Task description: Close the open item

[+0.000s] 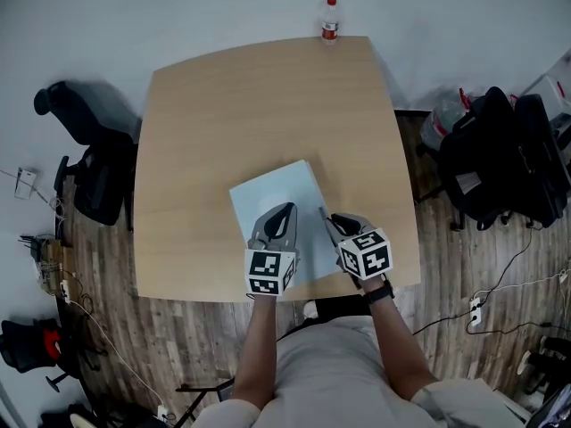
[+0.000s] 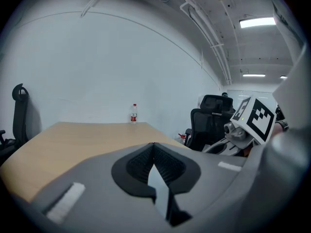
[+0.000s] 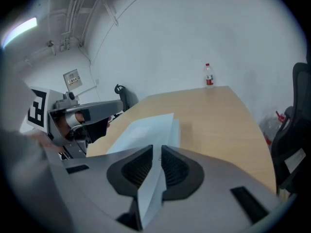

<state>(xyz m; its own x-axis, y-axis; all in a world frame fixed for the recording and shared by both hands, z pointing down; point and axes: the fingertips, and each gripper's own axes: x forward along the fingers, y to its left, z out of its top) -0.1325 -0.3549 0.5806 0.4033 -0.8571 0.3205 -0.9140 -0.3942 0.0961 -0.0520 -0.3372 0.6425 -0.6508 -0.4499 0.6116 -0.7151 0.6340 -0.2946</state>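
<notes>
Head view: the pale blue book (image 1: pixel 272 194) is lying flat on the near half of the table (image 1: pixel 250 105), in the lower centre of the frame, and its near edge is passing beneath both grippers. Right gripper view is presenting it from low down as a flat slab with a thicker edge on its right side. From this the bulk of it is judged to be resting closed or nearly so, though whether the last leaf is fully down cannot be told.

A thin pale cover (image 3: pixel 148 193) is standing edge-on between the ribbed pads of the right gripper (image 3: pixel 156 154), whose jaws are pressing together on it. The left gripper (image 2: pixel 154 152) is pinching a matching thin pale edge, with no gap showing at its pads.

The two grips are sitting just beside each other along the same near edge. This is probably so that the limp leaf is being carried level and is not buckling or twisting as it is laid over. Both tools are pointing away from the person and sloping downward, which suits pressing the leaf onto the stack.

A water bottle (image 1: pixel 330 20) is standing upright at the far edge of the table, top centre, well apart from the work. An office chair (image 1: pixel 94 168) is waiting at the left of the frame.
</notes>
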